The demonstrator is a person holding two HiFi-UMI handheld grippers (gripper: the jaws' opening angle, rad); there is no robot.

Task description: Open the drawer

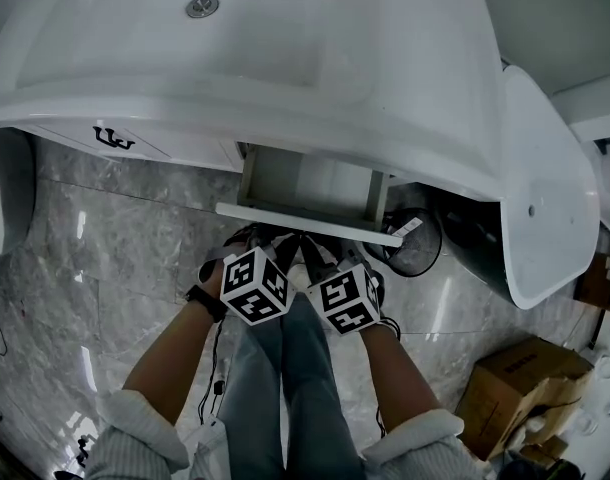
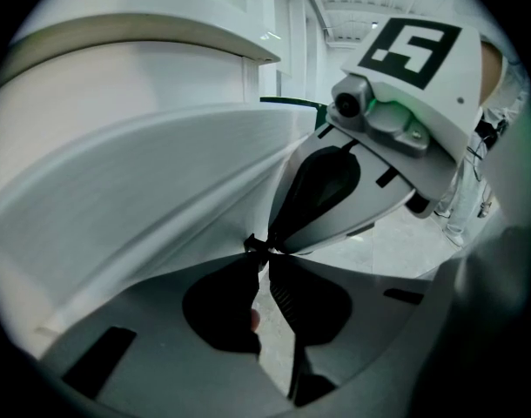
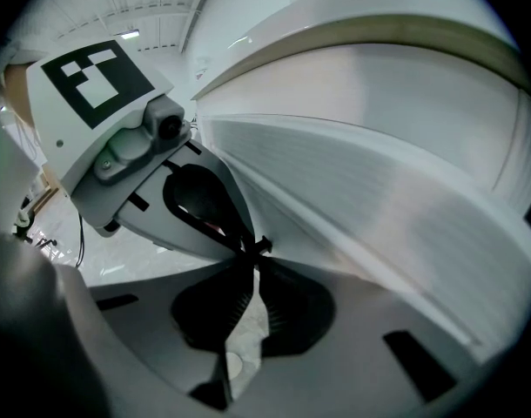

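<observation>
- left gripper [image 2: 265,252] is clamped down to a thin slit, tips pinching what looks like a small dark handle [image 2: 253,244]
- right gripper [image 3: 252,252] does the same from the other side, tips almost meeting the left's
- drawer [image 1: 307,224] is mid-frame in the head view, right above both grippers, neither hand nearer
- its front runs left to right, so I'd guess the pull goes straight toward the bottom of the frame
- it's already partway out from under the sink [image 1: 85,108]; the bit showing looks empty
- dark bin [image 1: 417,248] just right, contents unclear
</observation>
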